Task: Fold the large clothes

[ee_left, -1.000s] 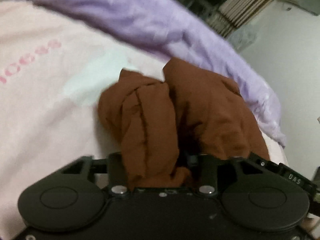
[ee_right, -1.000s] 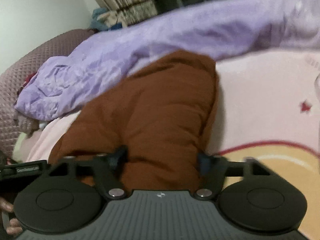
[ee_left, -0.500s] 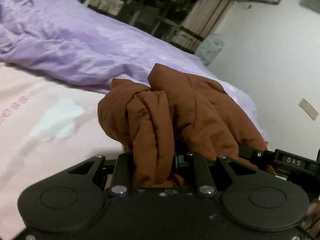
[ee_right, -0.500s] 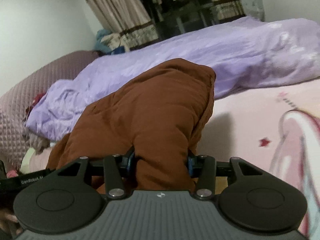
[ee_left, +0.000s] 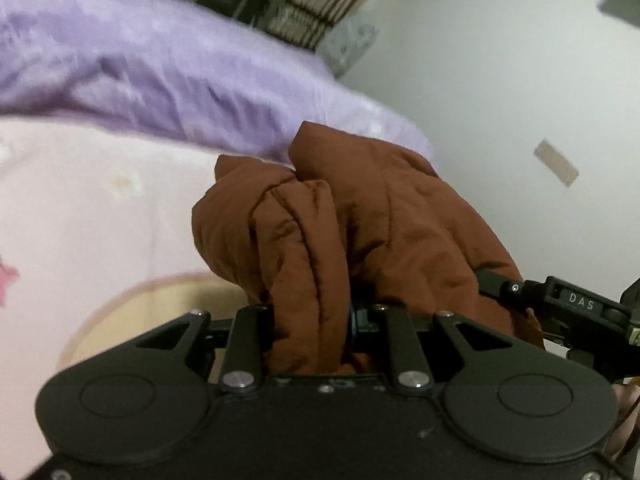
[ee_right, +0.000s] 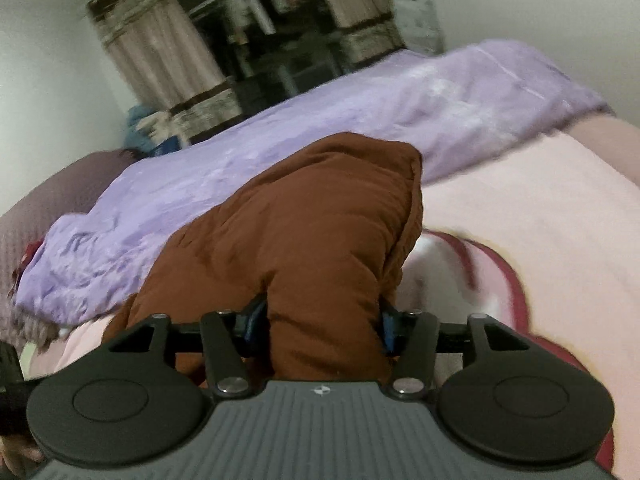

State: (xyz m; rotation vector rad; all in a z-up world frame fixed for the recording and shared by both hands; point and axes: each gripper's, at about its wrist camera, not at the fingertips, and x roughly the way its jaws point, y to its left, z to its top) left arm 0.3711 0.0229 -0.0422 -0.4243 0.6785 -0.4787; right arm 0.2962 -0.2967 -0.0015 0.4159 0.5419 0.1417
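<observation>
Left gripper [ee_left: 310, 320] pinches a narrow fold of the brown jacket [ee_left: 360, 216]; right gripper [ee_right: 320, 320], jaws just widening, clamps a thick bunch.

Soft, dim indoor light, no glare. Both fisheye views bend hard toward the edges. Motion blur smears the rumpled lilac quilt [ee_left: 152, 68] and striped beige curtains [ee_right: 160, 52]; the padded rust-brown jacket [ee_right: 304, 232] stays fairly sharp.

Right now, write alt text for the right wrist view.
The right gripper clamps a thick bunch of a rust-brown padded garment held above a pink blanket. Behind lie a rumpled lilac quilt and curtains.
</observation>
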